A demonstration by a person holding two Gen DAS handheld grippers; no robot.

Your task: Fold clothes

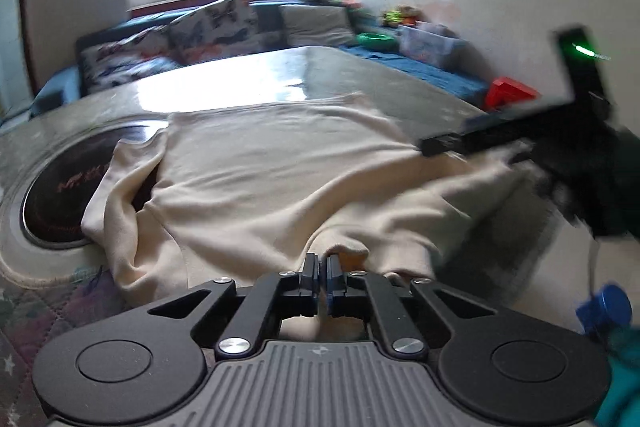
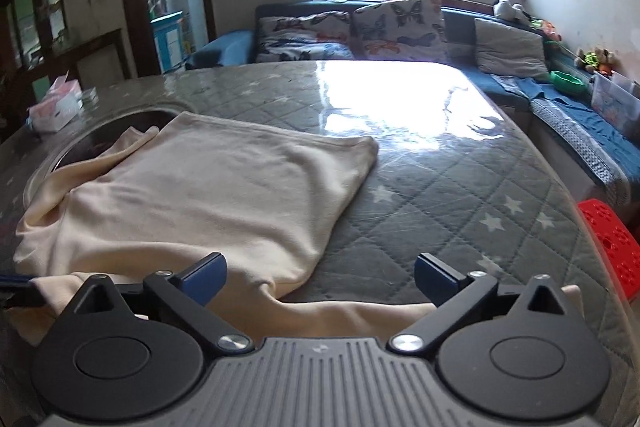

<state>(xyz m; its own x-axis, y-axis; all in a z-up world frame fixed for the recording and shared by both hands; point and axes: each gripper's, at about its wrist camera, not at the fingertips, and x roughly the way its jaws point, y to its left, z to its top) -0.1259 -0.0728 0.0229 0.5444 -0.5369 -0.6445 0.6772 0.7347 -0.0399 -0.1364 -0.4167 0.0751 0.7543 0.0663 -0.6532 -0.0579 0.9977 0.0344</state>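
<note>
While the left wrist view is pretty smeared, you can make out the left gripper (image 1: 322,269) clenched tight, and it looks like it's pinching the near edge of the cream garment (image 1: 280,167), since a little ridge of cloth bunches up right at the tips. That garment lies straight ahead of it, spread over the table (image 1: 248,79) with its long axis running away toward the window, and a sleeve (image 1: 116,195) flops off to the left over a dark round inset (image 1: 68,195) in the tabletop. Off on the right side of that view the right gripper (image 1: 472,141) shows up as a blurry black bar over the garment's right edge, too blurred there to say how its jaws stand. Switching to the right wrist view, the right gripper (image 2: 320,279) is spread as wide as it goes with nothing between the blue pads (image 2: 204,275), just bare quilted table (image 2: 440,187) and a strip of cloth underneath. From here the garment (image 2: 208,187) sits ahead and to the left, already doubled over itself, with a loose band of it (image 2: 340,315) trailing along the near table edge right below the tongs. My guess is the next grab turns on that near band: the right hand is the closer one to it and only has to drop down, while the left already has its corner.
</note>
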